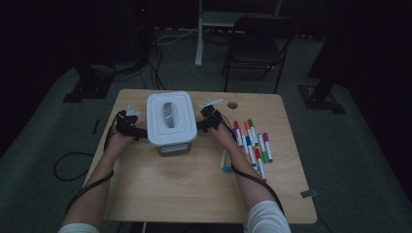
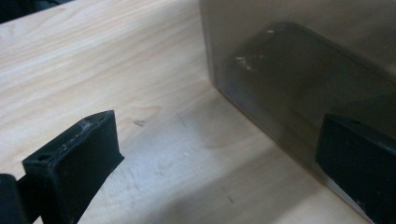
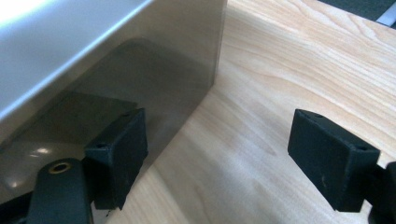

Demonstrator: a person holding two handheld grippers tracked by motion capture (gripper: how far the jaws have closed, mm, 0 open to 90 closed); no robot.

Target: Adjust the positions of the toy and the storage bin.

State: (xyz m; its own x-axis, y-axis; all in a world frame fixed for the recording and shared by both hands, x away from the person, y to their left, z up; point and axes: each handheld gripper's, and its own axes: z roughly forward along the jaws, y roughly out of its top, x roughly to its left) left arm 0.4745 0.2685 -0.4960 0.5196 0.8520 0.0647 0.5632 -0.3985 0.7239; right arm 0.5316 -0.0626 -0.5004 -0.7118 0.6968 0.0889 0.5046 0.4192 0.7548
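Note:
A white box lid (image 1: pixel 171 118) with a clear window in its middle sits on a greyish translucent box (image 1: pixel 173 149) at the back middle of the wooden table (image 1: pixel 194 194). My left gripper (image 1: pixel 138 131) is at the box's left side and my right gripper (image 1: pixel 201 124) at its right side, both low by the lid's rim. In the left gripper view the jaws (image 2: pixel 217 135) stand open over bare wood, one jaw close beside the box wall (image 2: pixel 299 70). In the right gripper view the open jaws (image 3: pixel 219 123) span bare table, one jaw against the box wall (image 3: pixel 140 70).
Several coloured markers (image 1: pixel 252 143) lie loose on the table to the right of my right forearm. A round cable hole (image 1: pixel 232 105) is in the table's back right. A dark chair (image 1: pixel 257 39) and a desk leg stand beyond the table.

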